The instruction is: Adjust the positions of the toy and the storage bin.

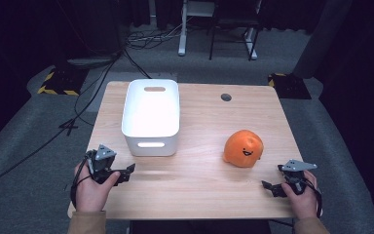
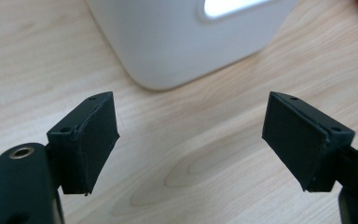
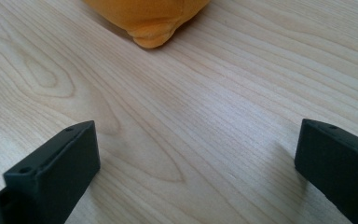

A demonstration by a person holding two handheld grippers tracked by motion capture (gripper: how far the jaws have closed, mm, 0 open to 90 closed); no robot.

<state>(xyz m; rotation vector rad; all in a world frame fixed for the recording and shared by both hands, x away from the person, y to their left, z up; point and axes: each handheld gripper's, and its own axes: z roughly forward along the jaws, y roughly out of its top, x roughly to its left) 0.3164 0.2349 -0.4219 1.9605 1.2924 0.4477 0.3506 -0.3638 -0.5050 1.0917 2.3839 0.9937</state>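
In the left gripper view, the left gripper [image 2: 189, 140] holds its two black jaws apart with only bare wood between them; nothing is gripped. Just beyond the jaw tips stands the rounded near corner of the white bin [image 2: 186, 37], with a slot handle lit bright at the top of the frame. That close look gives the bin's smooth, matte wall but not its inside. The high view supplies that: the white bin [image 1: 151, 117] is a deep, round-cornered tub, empty, standing on the left half of the wooden table [image 1: 199, 180], with the left gripper [image 1: 124, 174] near its front left corner.

The right gripper [image 3: 196, 163] also has its jaws spread wide over bare tabletop, holding nothing. Ahead of it, the right gripper view catches just the lower edge of the orange plush toy [image 3: 151, 21], soft fabric with a stitched seam and a small bulge resting on the wood. From above, the orange plush toy [image 1: 243, 147] is a rounded lump with a small dark smiling face, lying on the table's right half, well apart from the bin and near the right gripper [image 1: 271, 187].
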